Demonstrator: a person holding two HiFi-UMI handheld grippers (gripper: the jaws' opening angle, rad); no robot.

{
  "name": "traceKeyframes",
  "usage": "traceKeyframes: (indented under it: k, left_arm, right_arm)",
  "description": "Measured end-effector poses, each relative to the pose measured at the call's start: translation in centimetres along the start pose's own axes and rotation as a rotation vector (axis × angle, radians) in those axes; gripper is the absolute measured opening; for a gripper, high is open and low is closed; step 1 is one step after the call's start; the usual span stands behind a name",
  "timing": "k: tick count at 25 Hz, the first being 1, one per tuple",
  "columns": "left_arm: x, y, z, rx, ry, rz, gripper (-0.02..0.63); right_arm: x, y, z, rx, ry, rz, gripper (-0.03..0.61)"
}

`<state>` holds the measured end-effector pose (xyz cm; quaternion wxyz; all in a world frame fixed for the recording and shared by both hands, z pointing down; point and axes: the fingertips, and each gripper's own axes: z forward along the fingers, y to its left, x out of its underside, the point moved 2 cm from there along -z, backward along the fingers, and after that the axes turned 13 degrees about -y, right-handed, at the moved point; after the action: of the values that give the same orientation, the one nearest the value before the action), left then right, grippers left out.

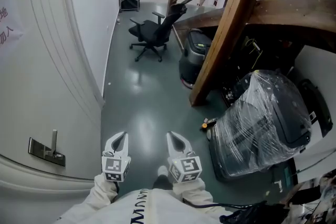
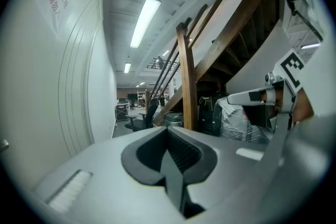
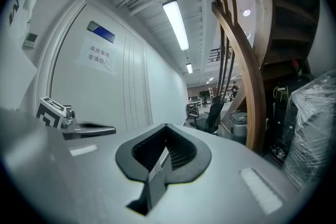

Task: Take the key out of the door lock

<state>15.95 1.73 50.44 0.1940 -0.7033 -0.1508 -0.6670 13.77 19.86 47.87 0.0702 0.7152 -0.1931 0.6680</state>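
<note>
The white door [image 1: 31, 86] fills the left of the head view, and its metal handle and lock plate [image 1: 47, 150] sit low on it. I cannot make out a key there. My left gripper [image 1: 119, 137] and right gripper [image 1: 176, 138] are held side by side over the floor, right of the handle and apart from the door. Both are shut with nothing between their jaws. The left gripper view shows its closed tips [image 2: 168, 131] pointing down the hall, with the right gripper [image 2: 252, 97] beside them. The right gripper view shows its closed tips [image 3: 167, 128] and the left gripper [image 3: 89, 128].
A wooden staircase beam [image 1: 226, 29] slants down to the floor on the right. Below it stand a plastic-wrapped machine [image 1: 262, 118] and a dark floor scrubber [image 1: 194, 57]. A black office chair [image 1: 152, 31] stands down the corridor. A small orange item [image 1: 206, 124] lies on the floor.
</note>
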Motion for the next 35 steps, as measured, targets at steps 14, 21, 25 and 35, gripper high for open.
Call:
traceKeyframes:
  k: [14,21,25,35]
  left_arm:
    - [0.5,0.2,9.2,-0.037,0.029,-0.001,0.0]
    - [1.4,-0.2,13.0,-0.078,0.048,0.005,0.0]
    - [1.6,-0.3,14.5,-0.106,0.051,0.011,0.0]
    - [1.8,2.7,14.9,-0.176,0.071,0.024,0.0]
  right_arm:
    - [0.4,-7.4,6.2,-0.021,0.037,0.038,0.002]
    - [0.7,-11.4,8.7,-0.048,0.049,0.049,0.0]
    - [1.1,-12.9,10.1,-0.076,0.061,0.057,0.0]
    - [2.2,-11.8,14.4,-0.149,0.088,0.088,0.001]
